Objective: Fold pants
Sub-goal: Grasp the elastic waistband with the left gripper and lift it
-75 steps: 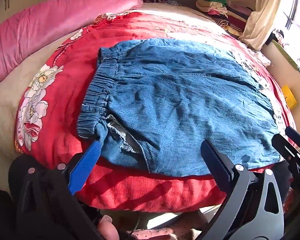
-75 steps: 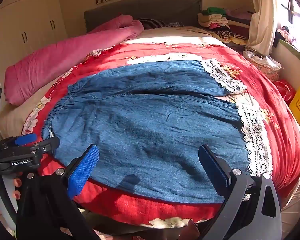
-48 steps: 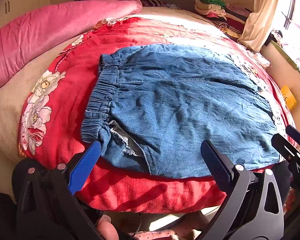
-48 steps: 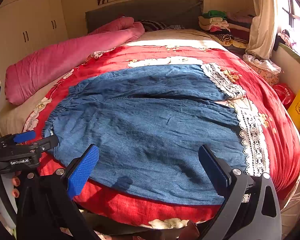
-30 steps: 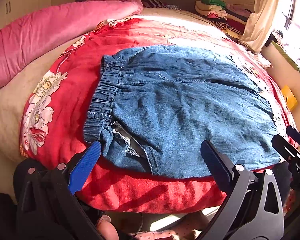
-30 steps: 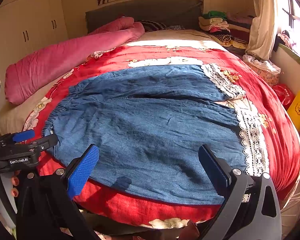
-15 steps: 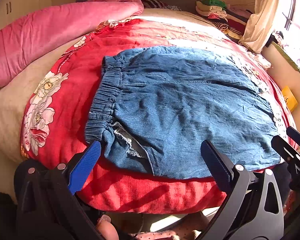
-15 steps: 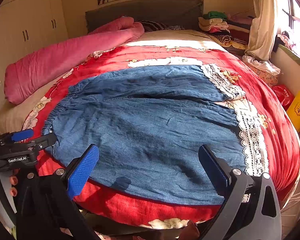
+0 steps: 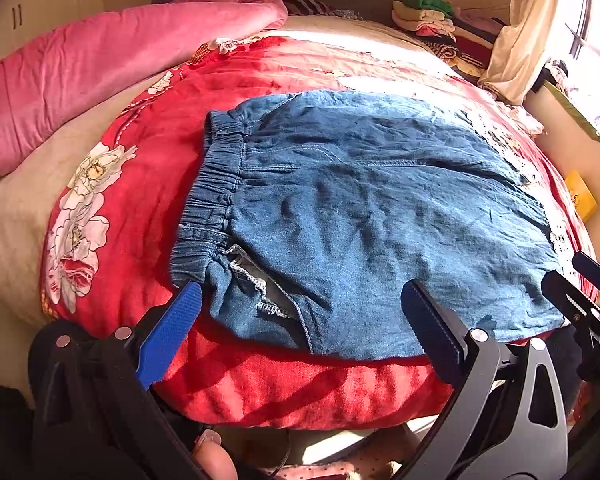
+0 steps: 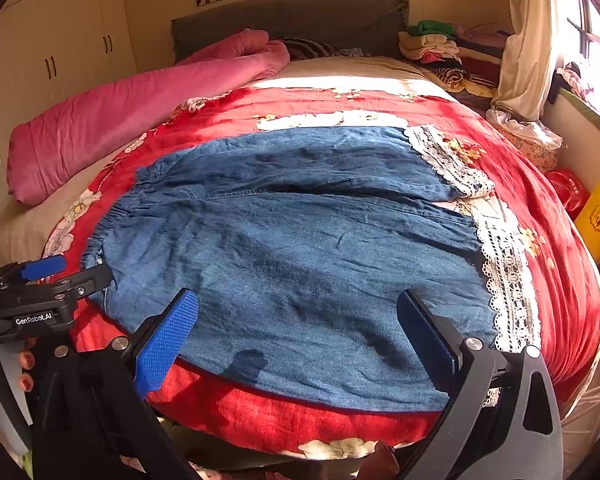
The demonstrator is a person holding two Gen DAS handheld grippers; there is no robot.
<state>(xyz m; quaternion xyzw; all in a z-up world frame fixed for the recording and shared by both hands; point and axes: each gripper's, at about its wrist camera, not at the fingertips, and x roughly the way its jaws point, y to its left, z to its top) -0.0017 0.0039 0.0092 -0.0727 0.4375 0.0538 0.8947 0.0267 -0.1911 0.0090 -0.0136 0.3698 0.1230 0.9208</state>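
Note:
Blue denim pants [image 9: 372,220] lie spread flat on a red floral quilt [image 9: 148,168], elastic waistband [image 9: 216,196] to the left, white lace cuffs [image 10: 504,272] to the right. My left gripper [image 9: 300,332] is open and empty, hovering over the near edge by the waistband corner and pocket opening. My right gripper [image 10: 296,332] is open and empty over the near leg's lower edge [image 10: 300,280]. The left gripper's tip also shows at the left of the right wrist view [image 10: 48,280], beside the waistband.
A rolled pink duvet [image 10: 140,108] lies along the far left of the bed. Stacked folded clothes [image 10: 436,48] sit by the dark headboard [image 10: 292,16]. A curtain [image 10: 528,40], red bag [image 10: 568,190] and yellow box [image 10: 598,220] stand at the right.
Both grippers have stayed open and nearly still. The left view has drifted slightly, so the pants sit a little lower and closer in it.

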